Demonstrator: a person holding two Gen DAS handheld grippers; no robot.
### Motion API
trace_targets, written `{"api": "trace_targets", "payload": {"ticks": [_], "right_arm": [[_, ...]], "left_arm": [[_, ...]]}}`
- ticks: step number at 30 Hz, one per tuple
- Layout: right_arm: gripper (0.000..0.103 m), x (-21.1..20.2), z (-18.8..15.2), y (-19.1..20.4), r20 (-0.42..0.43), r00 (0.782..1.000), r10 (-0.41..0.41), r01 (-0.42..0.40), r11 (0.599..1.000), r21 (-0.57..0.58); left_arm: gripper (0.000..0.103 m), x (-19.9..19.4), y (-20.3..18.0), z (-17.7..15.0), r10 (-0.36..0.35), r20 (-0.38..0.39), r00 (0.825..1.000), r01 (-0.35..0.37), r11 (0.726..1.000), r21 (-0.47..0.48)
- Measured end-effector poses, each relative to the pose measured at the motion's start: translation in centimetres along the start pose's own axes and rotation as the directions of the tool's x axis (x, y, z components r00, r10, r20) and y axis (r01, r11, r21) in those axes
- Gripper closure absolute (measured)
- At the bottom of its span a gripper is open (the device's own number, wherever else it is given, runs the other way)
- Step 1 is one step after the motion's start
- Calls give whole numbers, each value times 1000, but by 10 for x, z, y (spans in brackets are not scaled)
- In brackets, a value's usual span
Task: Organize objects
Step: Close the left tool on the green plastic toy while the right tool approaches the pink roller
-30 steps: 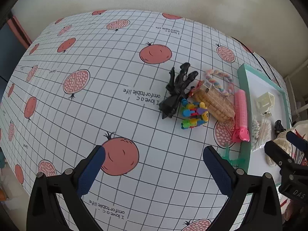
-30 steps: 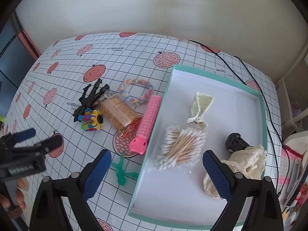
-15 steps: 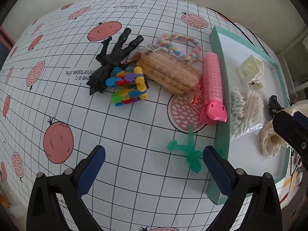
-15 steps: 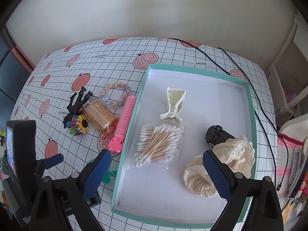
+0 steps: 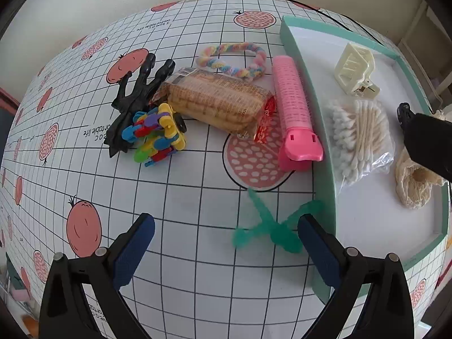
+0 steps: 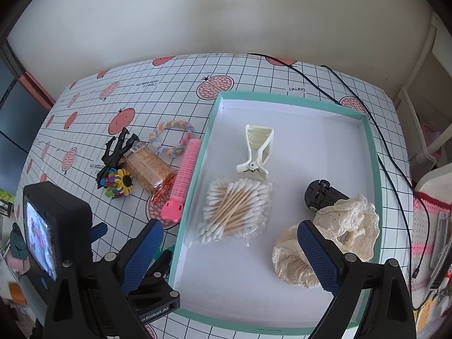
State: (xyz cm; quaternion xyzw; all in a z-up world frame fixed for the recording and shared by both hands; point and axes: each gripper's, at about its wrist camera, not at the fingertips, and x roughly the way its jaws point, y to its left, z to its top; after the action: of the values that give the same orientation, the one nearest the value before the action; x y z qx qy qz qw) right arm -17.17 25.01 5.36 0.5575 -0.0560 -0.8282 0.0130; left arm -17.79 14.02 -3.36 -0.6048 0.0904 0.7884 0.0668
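- My left hand-held gripper (image 5: 223, 247) has its fingers spread wide with nothing between them, hanging over the worktop (image 5: 180, 197) just in front of the little green plastic piece (image 5: 268, 226), which lies right beside the near-left wall of the teal tray (image 5: 325, 175).
- My right hand-held gripper (image 6: 230, 250) is also spread apart and empty, hovering above the tray's front half, near the lace scrunchie (image 6: 325, 243) and the bag of cotton swabs (image 6: 234, 209).
- Already in the tray: swabs, scrunchie, a cream claw clip (image 6: 257, 149) and a small black thing (image 6: 319, 195) I can't identify.
- Still out on the worktop: pink hair roller (image 5: 293, 113) lying along the tray wall, packet of biscuits (image 5: 217, 101), pastel braided ring (image 5: 231, 60), colourful clip toy (image 5: 158, 137) and black claw-shaped thing (image 5: 132, 104), all bunched together.
- My guess is the green piece comes next. It looks flat and thin, so the pads could slide over it or flick it away.
- It's so close to the tray wall that my right-hand finger (image 5: 319, 251) might bump the wall and shove the whole tray.
- The two grippers are pretty near each other at that tray corner, so they could clash if both go in at once.
- The green piece is blurry in the left view, so I can't tell its exact shape.
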Motion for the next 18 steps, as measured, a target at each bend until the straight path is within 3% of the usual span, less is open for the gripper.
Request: {"api": "trace_targets", "payload": {"ticks": [5,7,12,14,16,18], "right_arm": [[6,3,1,0,-5,1000,2,-2,1000,9],[6,3,1,1,-3,1000,6,-6,1000,13],[6,2,2,2,2,1000,5,-5,1000,13],[6,2,2,1,3,1000,5,-5,1000,21],[6,2,3,0,4,1000,5,-5,1000,28],[7,2,3,-2,4,1000,5,-6,999,34]], "left_arm": [[6,-1,-3,1,-16,22,1000,17,999,-27],[21,-1,1,-5,-82,14,997,82,995,-53],[28,-2,-1,-4,-113,16,994,113,992,-61],[37,-5,-3,-3,-132,20,991,133,989,-62],[54,-7,-4,-3,-169,20,985,170,983,-74],[59,-8,-6,-2,-183,17,983,184,980,-74]]}}
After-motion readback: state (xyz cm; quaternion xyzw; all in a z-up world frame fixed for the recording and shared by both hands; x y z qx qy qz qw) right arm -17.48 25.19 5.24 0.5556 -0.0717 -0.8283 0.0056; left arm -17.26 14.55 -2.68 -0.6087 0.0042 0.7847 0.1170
